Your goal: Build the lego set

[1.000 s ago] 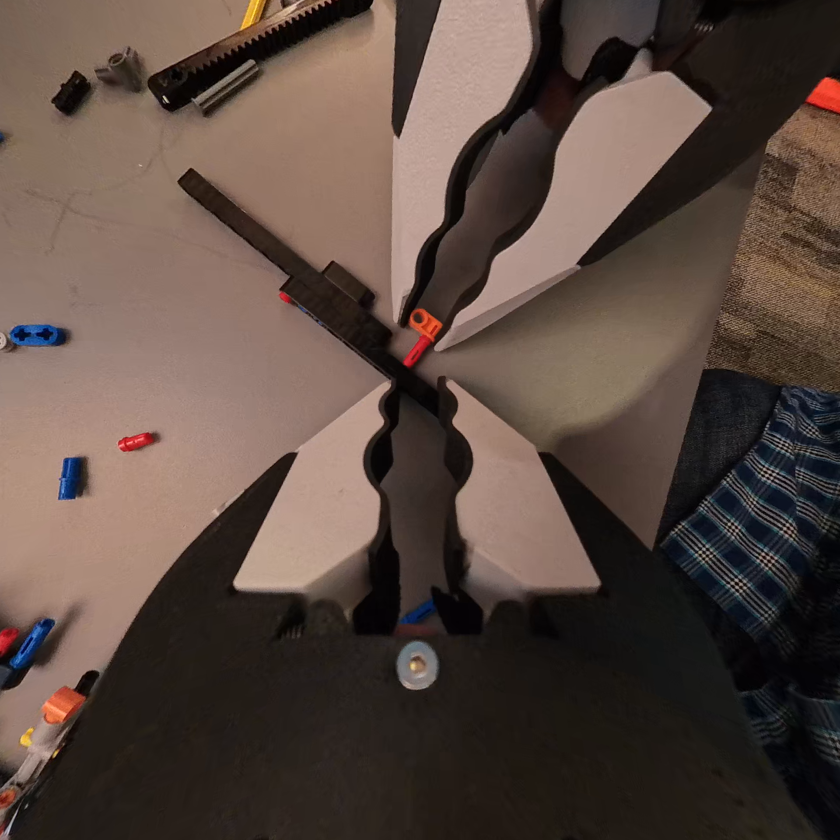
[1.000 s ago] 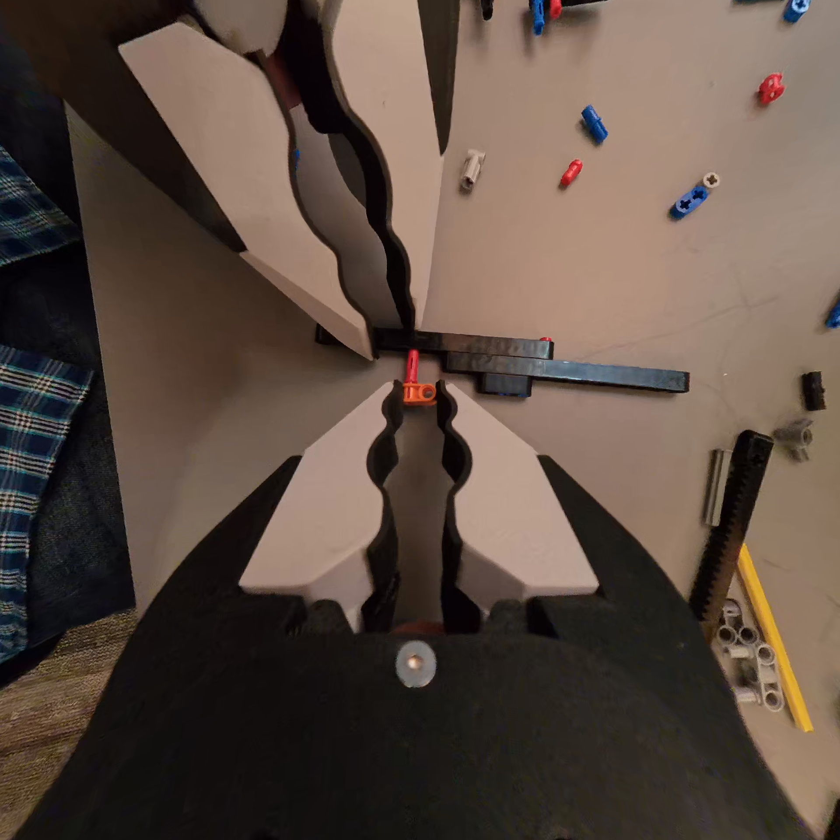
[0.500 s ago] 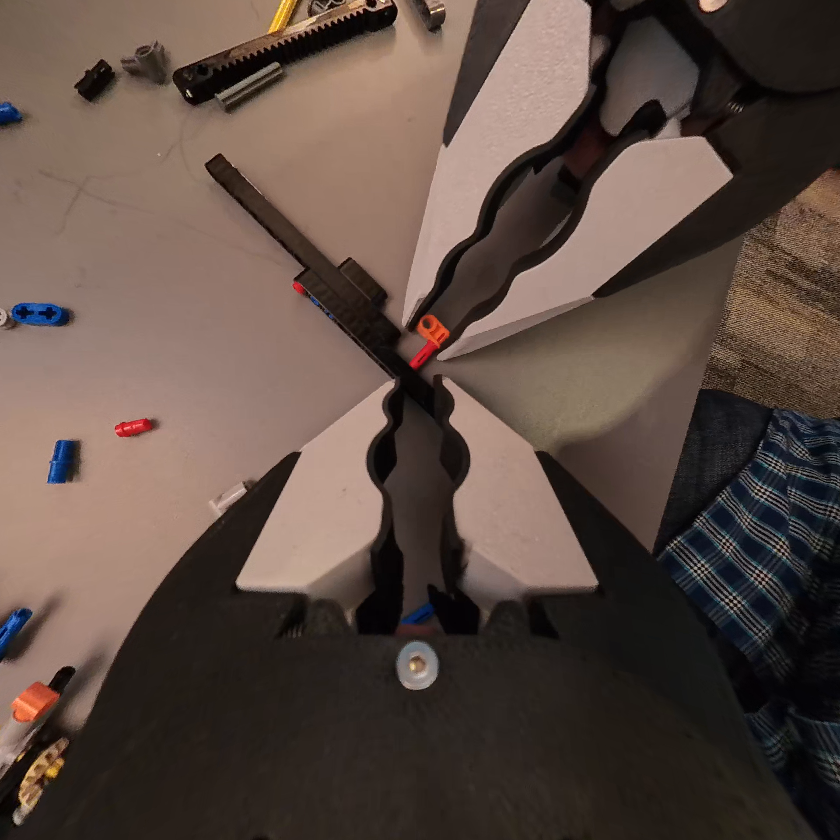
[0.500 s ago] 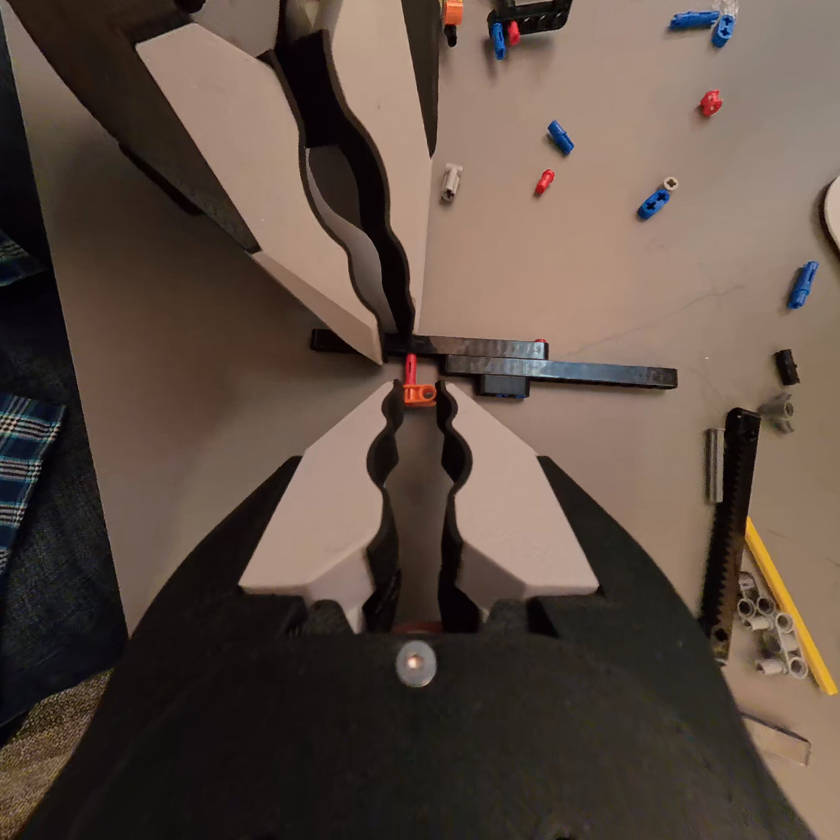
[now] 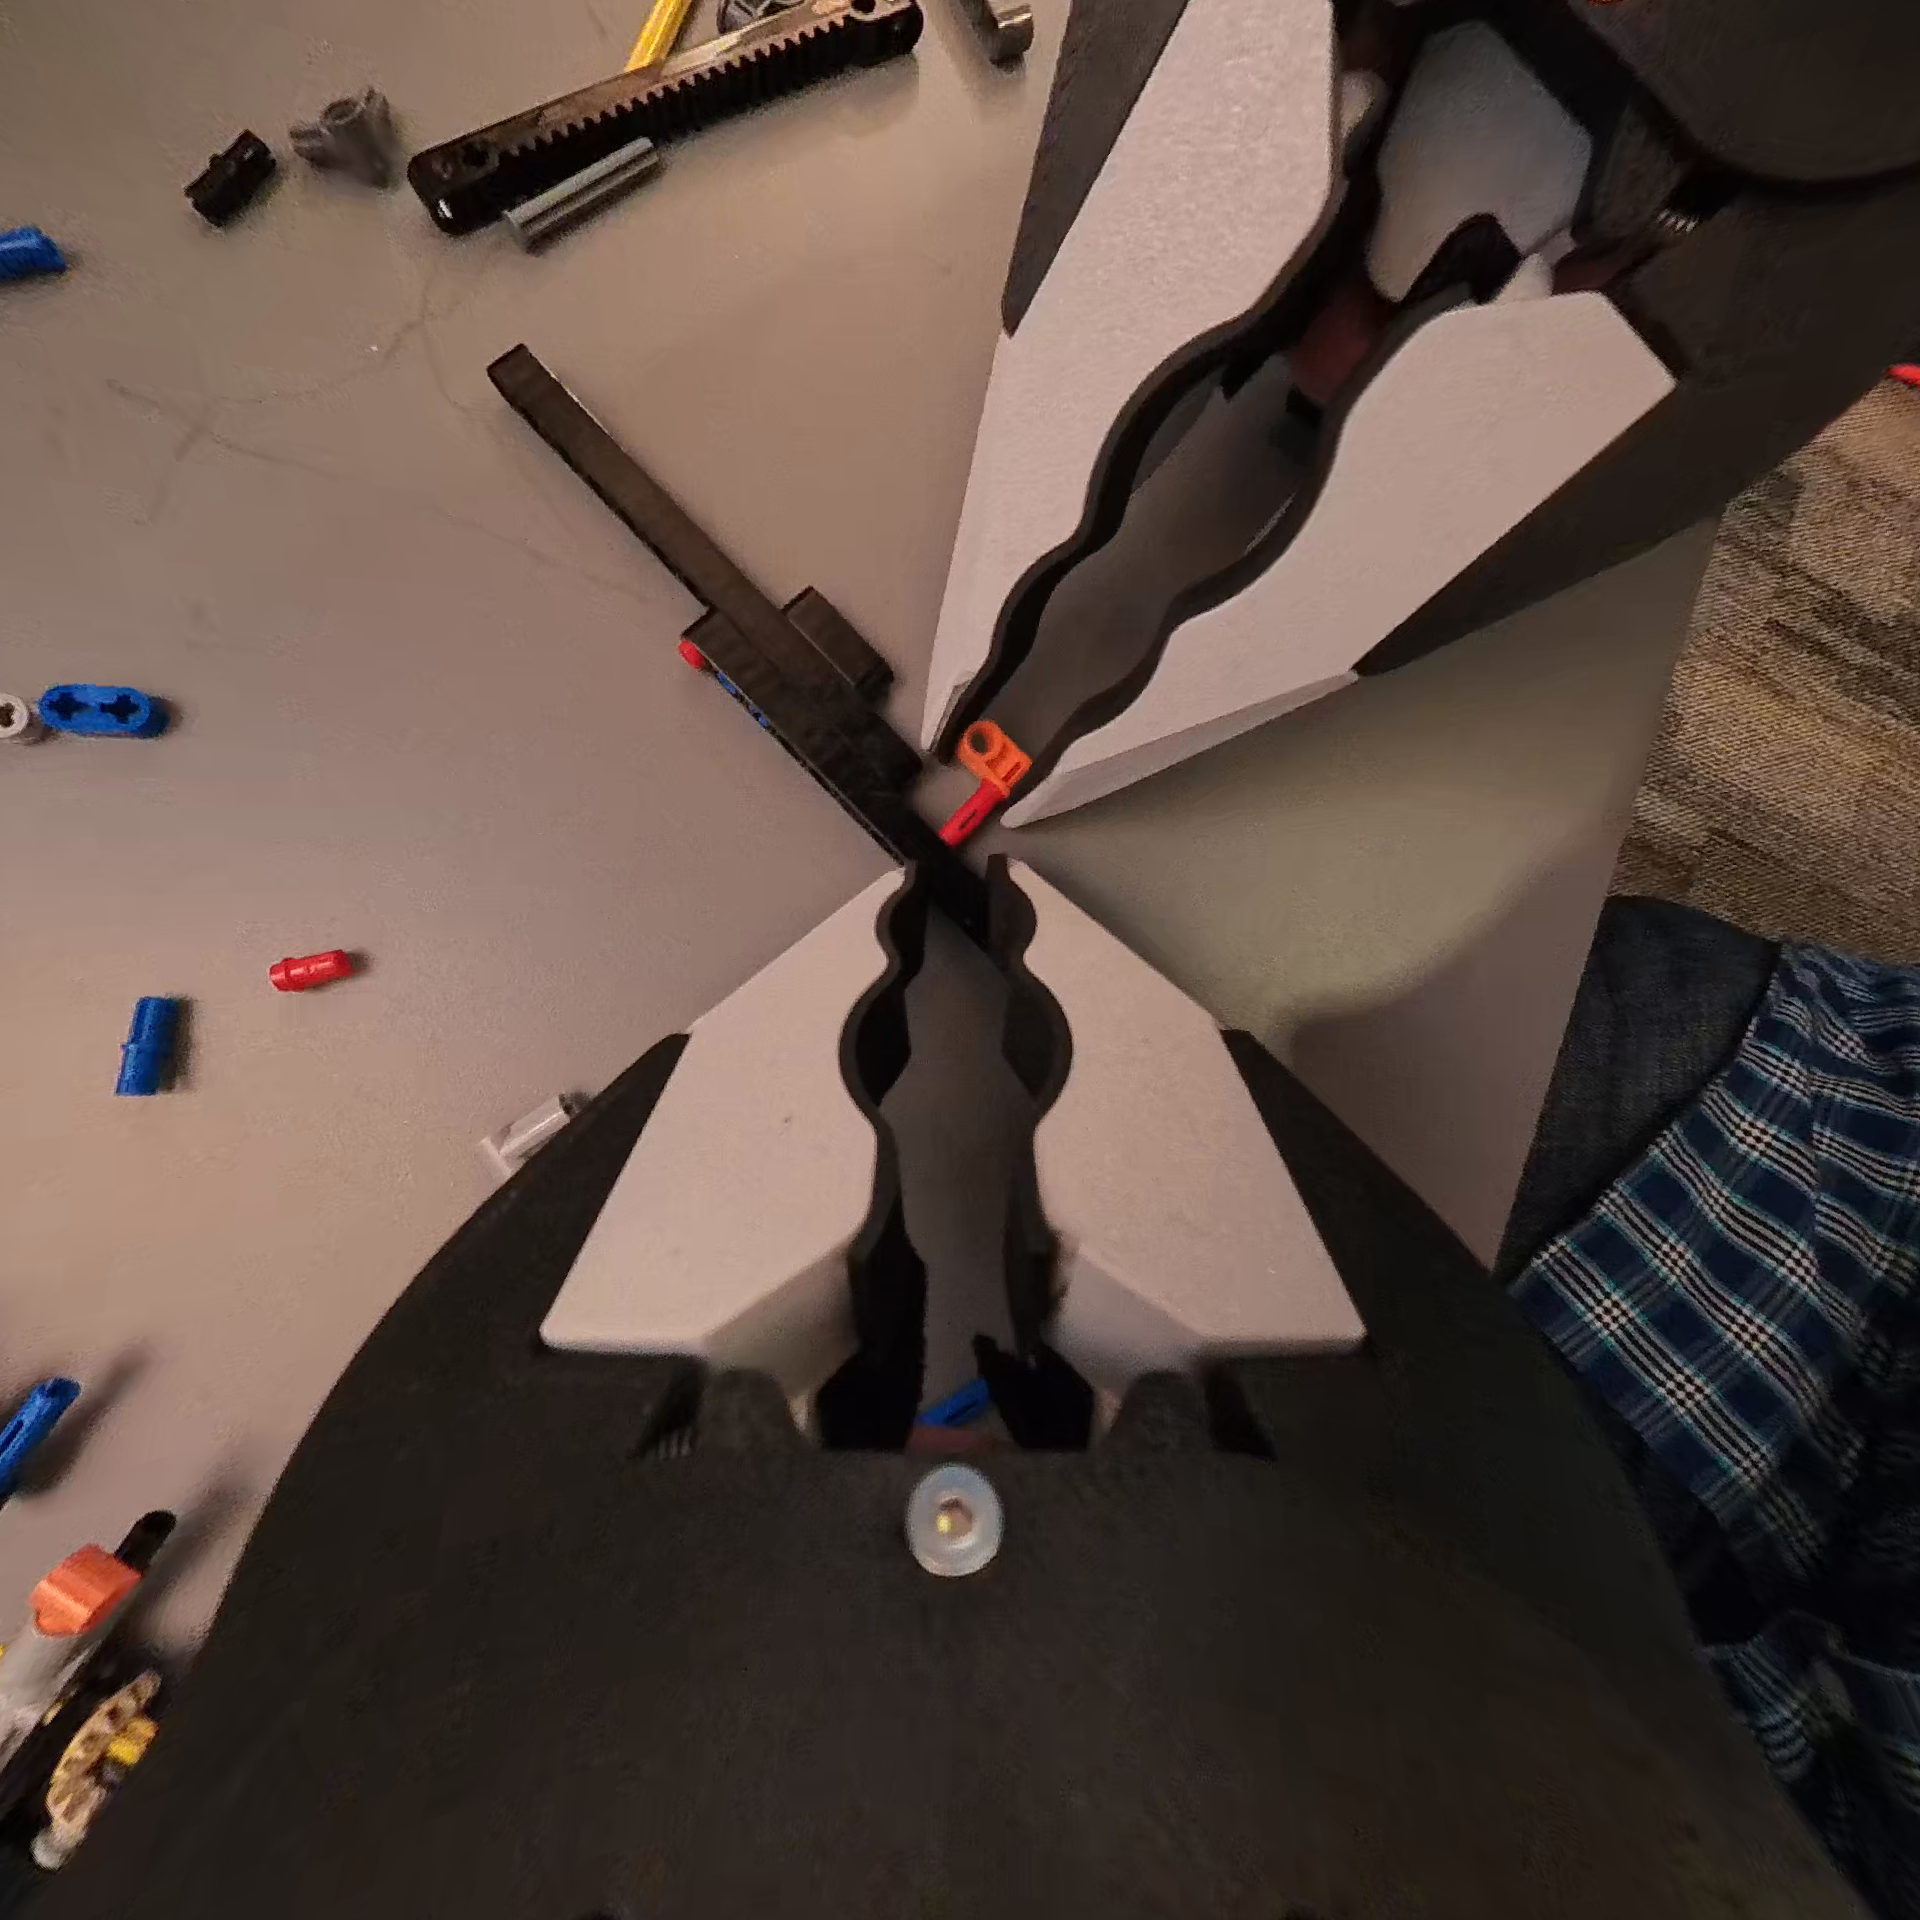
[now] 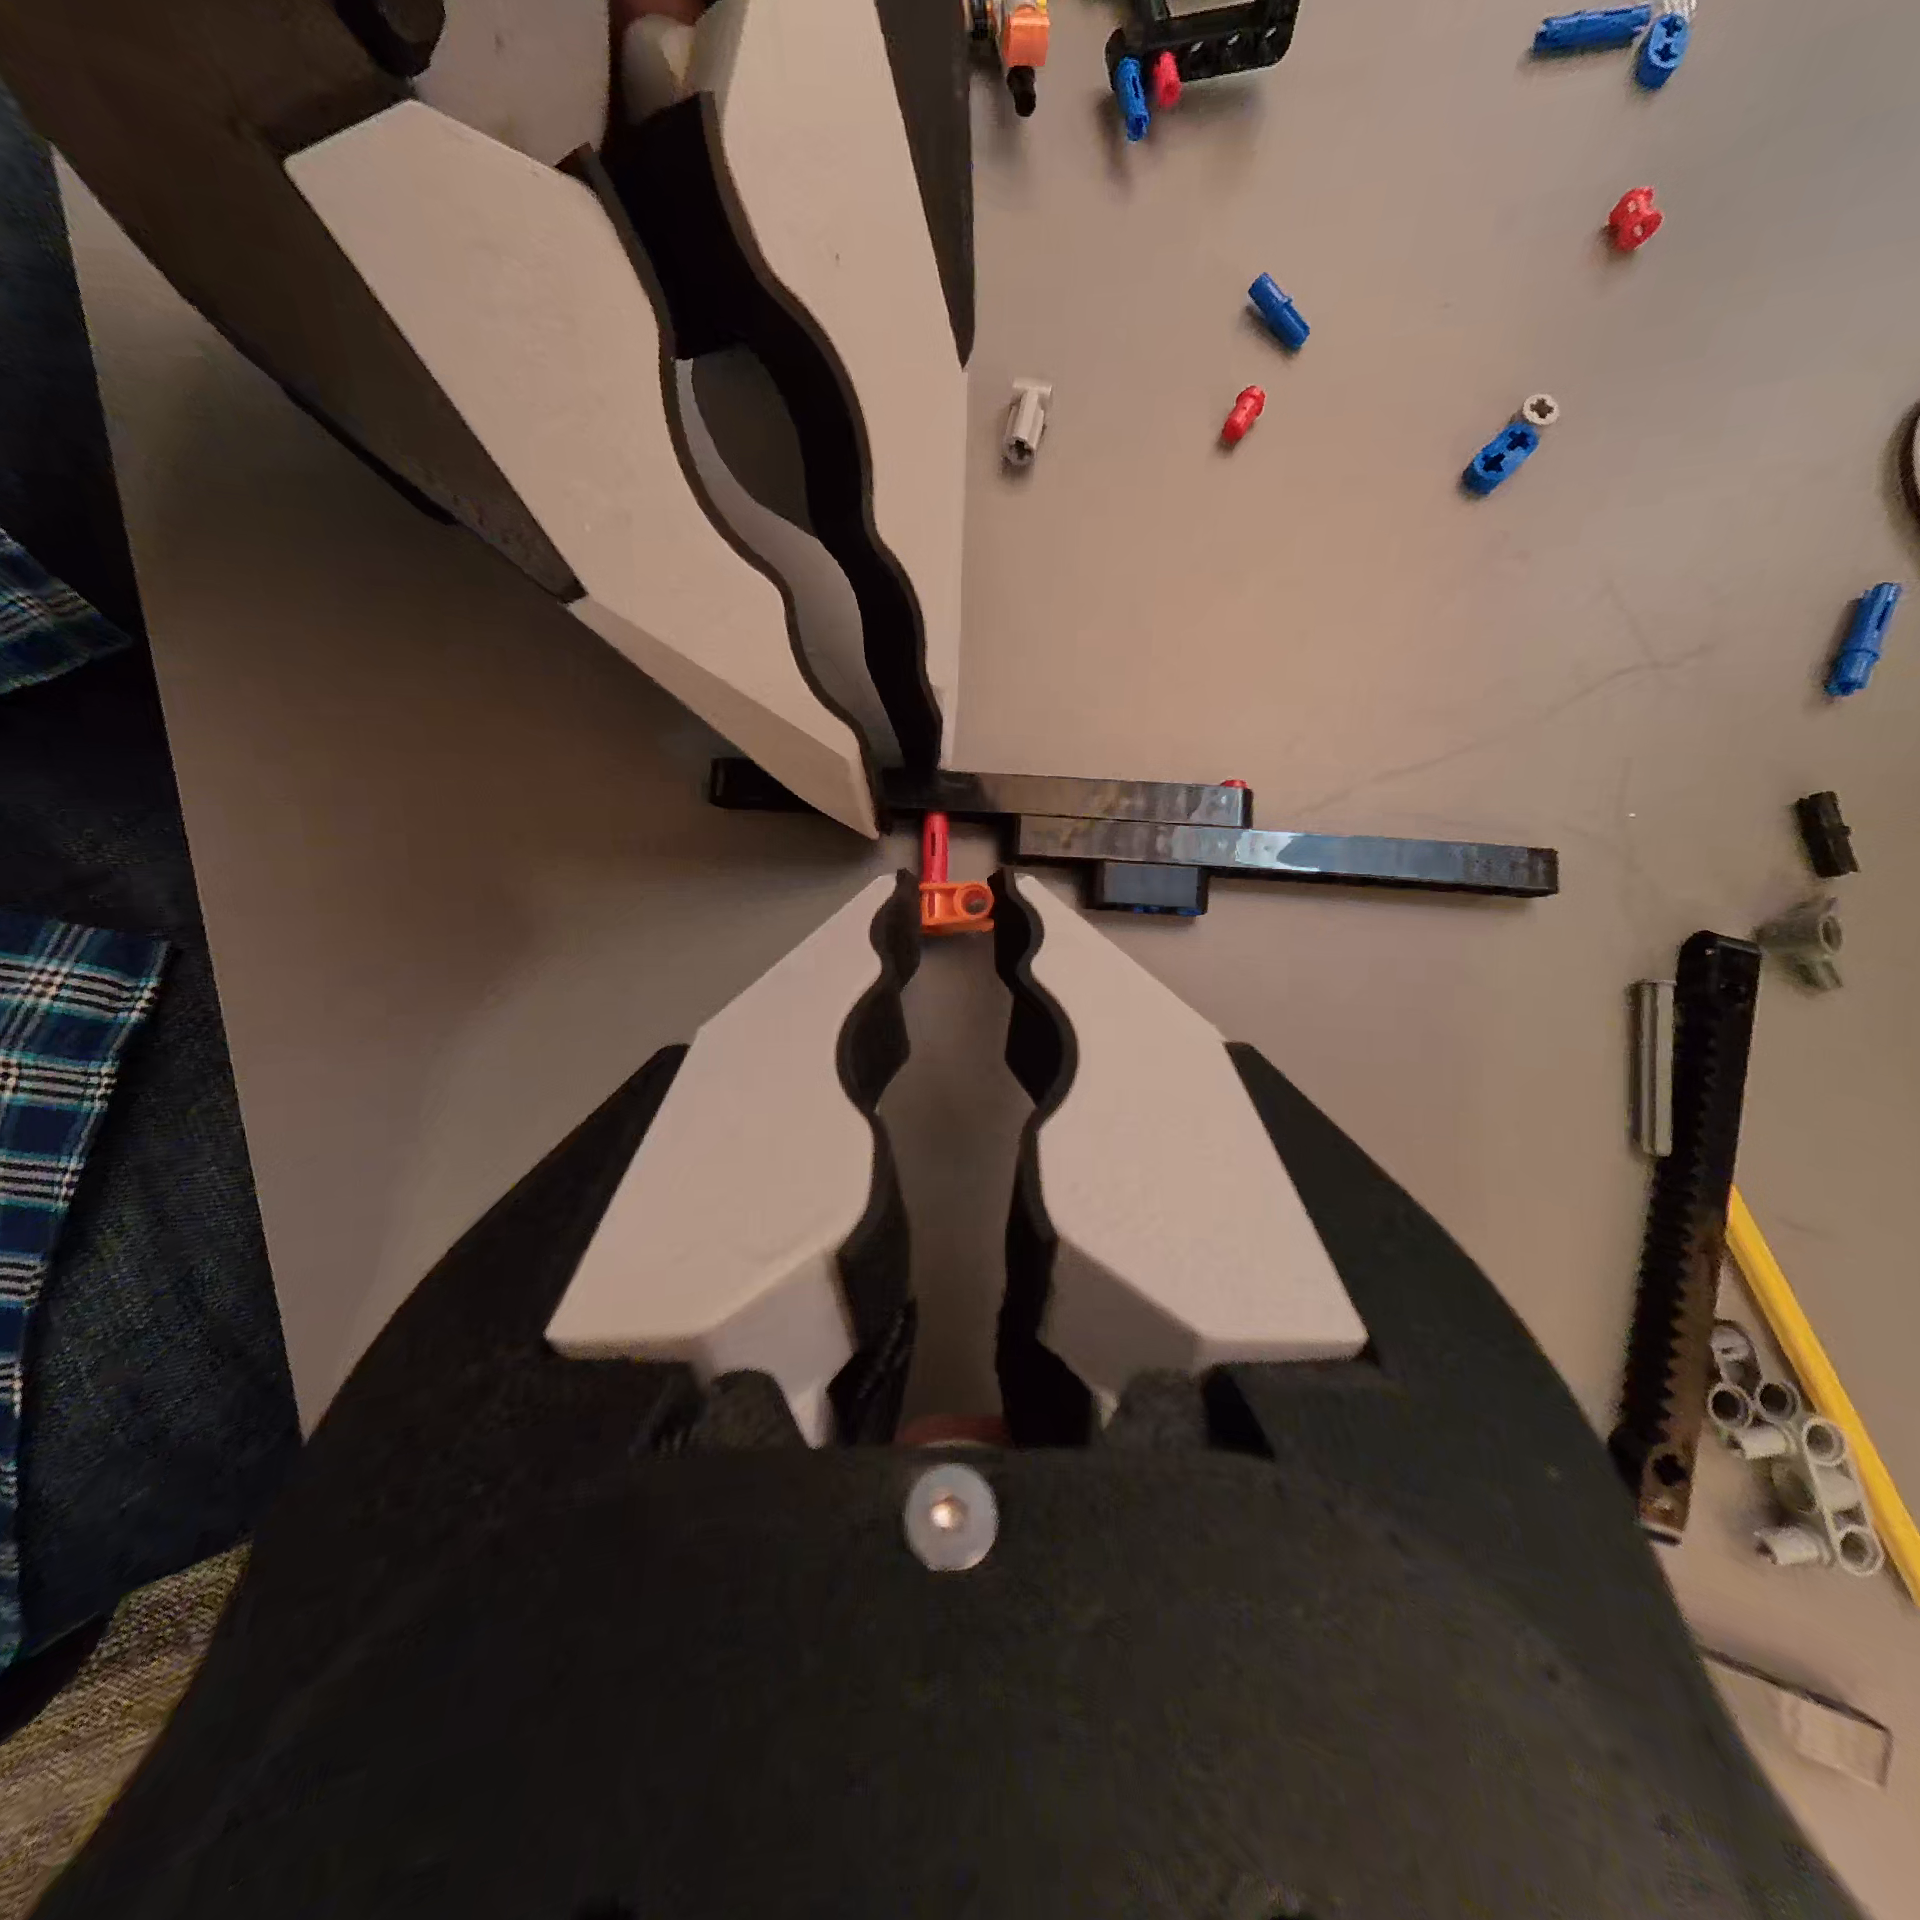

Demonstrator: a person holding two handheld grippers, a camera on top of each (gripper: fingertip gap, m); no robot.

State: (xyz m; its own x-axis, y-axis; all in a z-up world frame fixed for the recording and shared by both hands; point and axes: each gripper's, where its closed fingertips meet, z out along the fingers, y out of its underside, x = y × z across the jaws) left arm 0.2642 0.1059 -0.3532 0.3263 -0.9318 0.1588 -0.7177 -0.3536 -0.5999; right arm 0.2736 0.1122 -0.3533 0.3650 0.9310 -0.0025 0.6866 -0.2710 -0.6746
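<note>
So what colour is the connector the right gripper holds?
Orange connector, with a red pin; right wrist view.

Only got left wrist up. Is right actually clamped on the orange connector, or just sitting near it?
Observer: Clamped. In the right wrist view the right gripper has a fingertip against each side of the orange connector, and the red pin points forward at the black beam.
Operator: Pin in a hole?
Observer: Its tip meets the beam's near side, right beside the left gripper. I cannot tell whether it has entered a hole.
Operator: Where on the beam is left gripping?
Observer: Near one end. A short stub of the beam sticks out past the left gripper's fingers on the far side.
</note>
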